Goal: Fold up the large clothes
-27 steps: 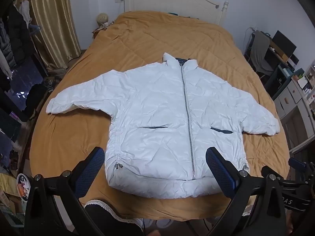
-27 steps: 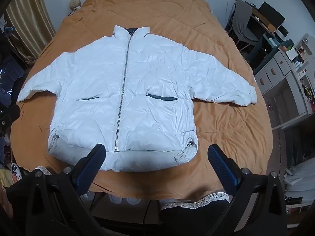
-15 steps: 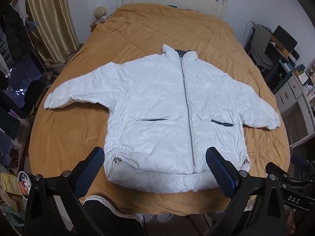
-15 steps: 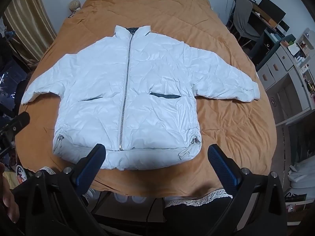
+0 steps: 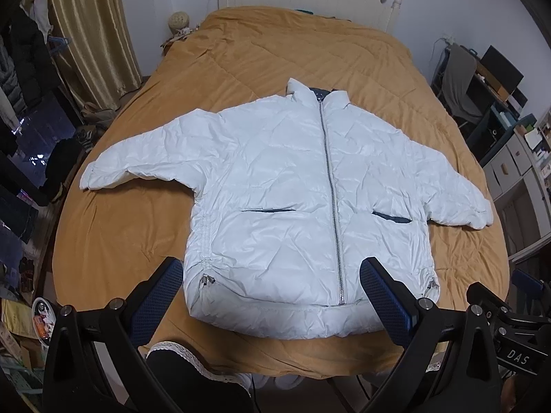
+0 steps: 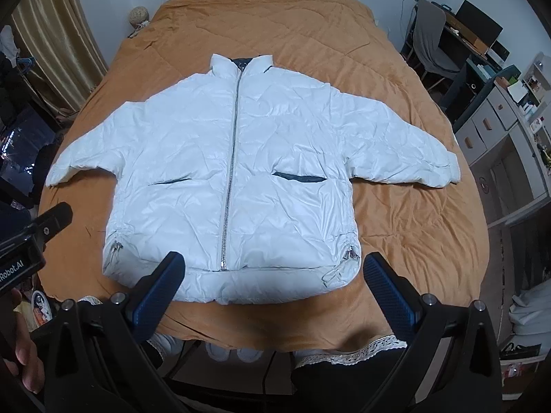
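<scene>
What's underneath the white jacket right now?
The white jacket lies flat, zipped, on the orange quilt, which shows all around it. Anything between jacket and quilt is covered and can't be seen.

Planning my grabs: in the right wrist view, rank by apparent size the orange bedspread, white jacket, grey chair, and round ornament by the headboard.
1. Orange bedspread
2. White jacket
3. Grey chair
4. Round ornament
The chair and ornament sit farther away, so true sizes stay unsure.

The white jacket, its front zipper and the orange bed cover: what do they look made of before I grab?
White jacket: likely thin nylon or polyester shell over padding, with a slight sheen, crinkled and puffy. Front zipper: looks metal, with silvery glinting teeth. Orange bed cover: matte, soft quilted fabric with stitched lines, possibly brushed microfiber.
</scene>
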